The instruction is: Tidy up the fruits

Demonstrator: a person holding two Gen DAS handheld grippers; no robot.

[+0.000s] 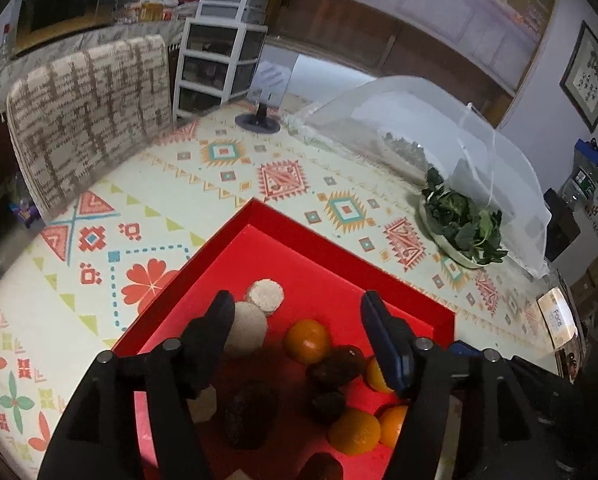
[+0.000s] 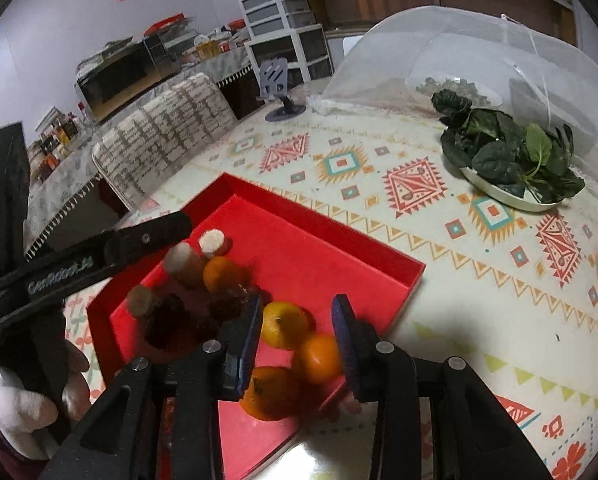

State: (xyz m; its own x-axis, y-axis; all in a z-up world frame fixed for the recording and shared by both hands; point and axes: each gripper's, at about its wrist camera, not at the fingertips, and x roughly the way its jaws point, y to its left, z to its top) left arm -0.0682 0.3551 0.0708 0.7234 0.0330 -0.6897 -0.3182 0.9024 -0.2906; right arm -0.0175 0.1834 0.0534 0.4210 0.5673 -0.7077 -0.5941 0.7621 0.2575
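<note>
A red tray (image 1: 319,256) lies on the patterned table and holds several oranges, dark brown fruits and pale round pieces. In the left wrist view my left gripper (image 1: 297,312) is open above the tray, over an orange (image 1: 307,340) and a pale round piece (image 1: 247,328); dark fruits (image 1: 333,366) lie below it. In the right wrist view my right gripper (image 2: 297,316) is open over the tray's (image 2: 319,240) near right corner, with oranges (image 2: 285,324) (image 2: 319,358) between its fingers and nothing gripped. The left gripper's arm (image 2: 99,256) shows at the left.
A dish of dark green leaves (image 1: 465,226) (image 2: 511,160) sits to the right beside a clear mesh food cover (image 1: 431,128) (image 2: 479,60). A phone stand (image 1: 259,116) stands at the table's far edge. A patterned chair back (image 1: 87,112) is at the left.
</note>
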